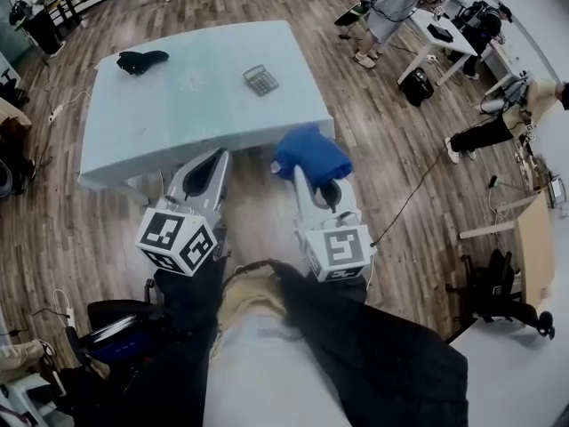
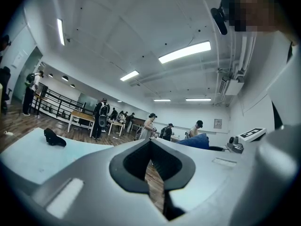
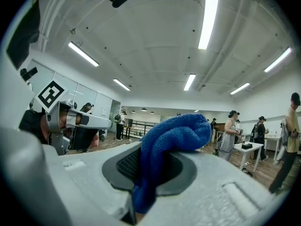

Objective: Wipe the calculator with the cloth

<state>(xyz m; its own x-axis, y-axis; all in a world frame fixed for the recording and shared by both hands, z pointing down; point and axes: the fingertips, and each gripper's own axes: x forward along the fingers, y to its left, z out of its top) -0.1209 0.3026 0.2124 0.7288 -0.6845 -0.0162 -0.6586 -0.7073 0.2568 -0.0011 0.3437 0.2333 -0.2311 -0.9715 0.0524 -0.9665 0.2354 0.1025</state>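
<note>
Centrally, the right gripper [image 1: 310, 181] clamps a crumpled blue microfibre cloth [image 1: 308, 153]; the left gripper [image 1: 217, 156] sits closed, empty; a small grey calculator [image 1: 260, 79] lies upper-centre.

This is a large open lab or workroom. Ahead of the left gripper [image 1: 217, 157] a pale blue table [image 1: 133, 123] stands on a wood-plank floor [image 1: 391, 140], and far beyond it people [image 2: 101, 118] gather at work tables [image 2: 81, 118] beside a black railing [image 2: 52, 103]. Strip lights [image 3: 208, 18] run across the ceiling above the right gripper [image 1: 300, 173]; off to its right a cable [image 1: 416, 191] trails over the floor near a white desk [image 1: 440, 27].
</note>
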